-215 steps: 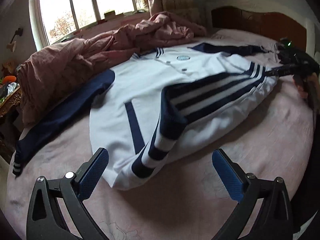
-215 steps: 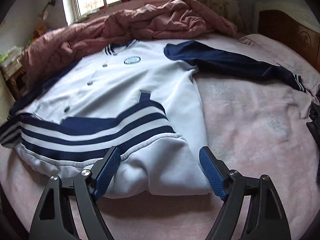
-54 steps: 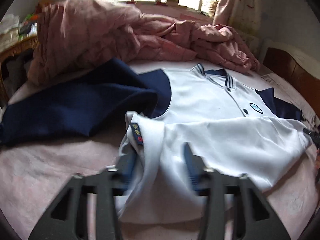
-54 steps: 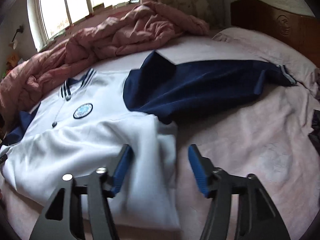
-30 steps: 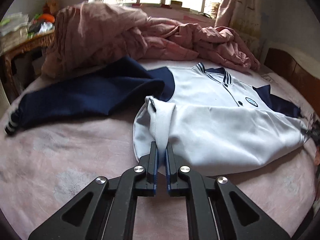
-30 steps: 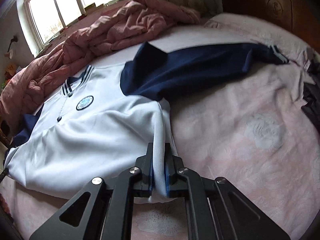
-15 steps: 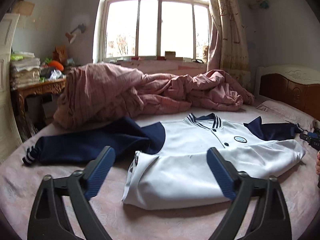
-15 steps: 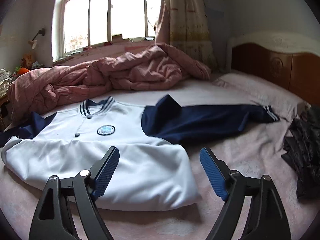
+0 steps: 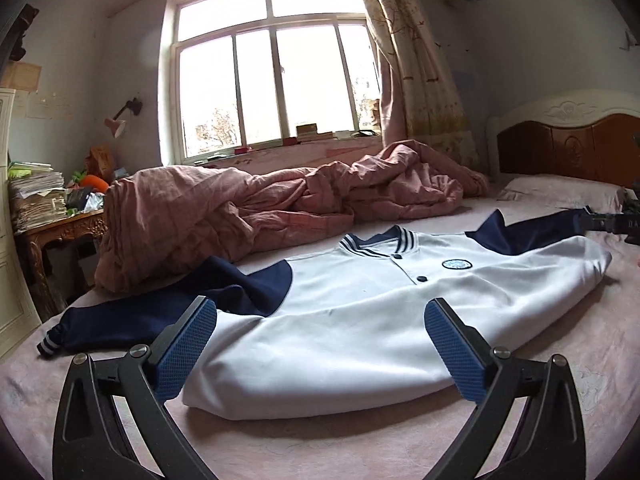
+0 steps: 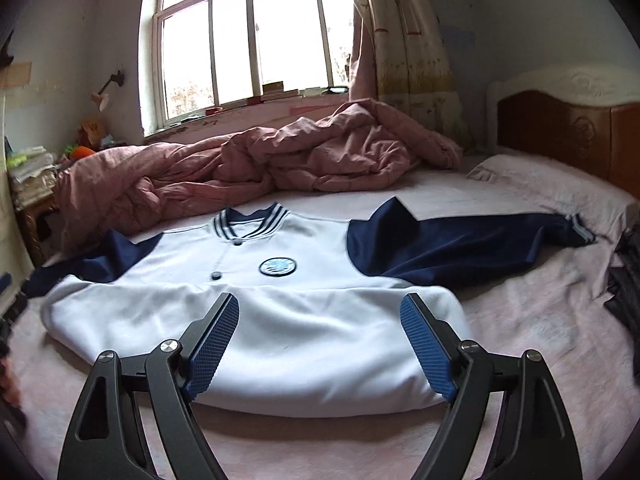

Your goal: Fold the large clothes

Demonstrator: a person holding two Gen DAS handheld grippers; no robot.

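Observation:
A white jacket (image 9: 360,292) with navy sleeves, a striped collar and a round badge lies on the pink bed sheet (image 9: 360,440), its lower half folded up over the front. Its left sleeve (image 9: 140,320) and right sleeve (image 10: 460,248) lie spread out to the sides. My left gripper (image 9: 320,302) hovers before the fold's left end, jaws opening, nothing touching the blue pads. My right gripper (image 10: 320,298) stands open before the right end, clear of the cloth. In the left wrist view the right gripper (image 9: 612,222) shows black at the right edge.
A crumpled pink quilt (image 9: 280,208) is heaped behind the jacket under the window. A wooden headboard (image 9: 560,148) and a pillow (image 10: 540,184) are at the right. A dark garment (image 10: 624,280) lies at the bed's right edge. A side table with paper stacks (image 9: 40,208) stands left.
Both grippers were shut on the folded edge of the jacket a second ago. They have let go, opened wide, and drawn back and tilted up from the cloth.

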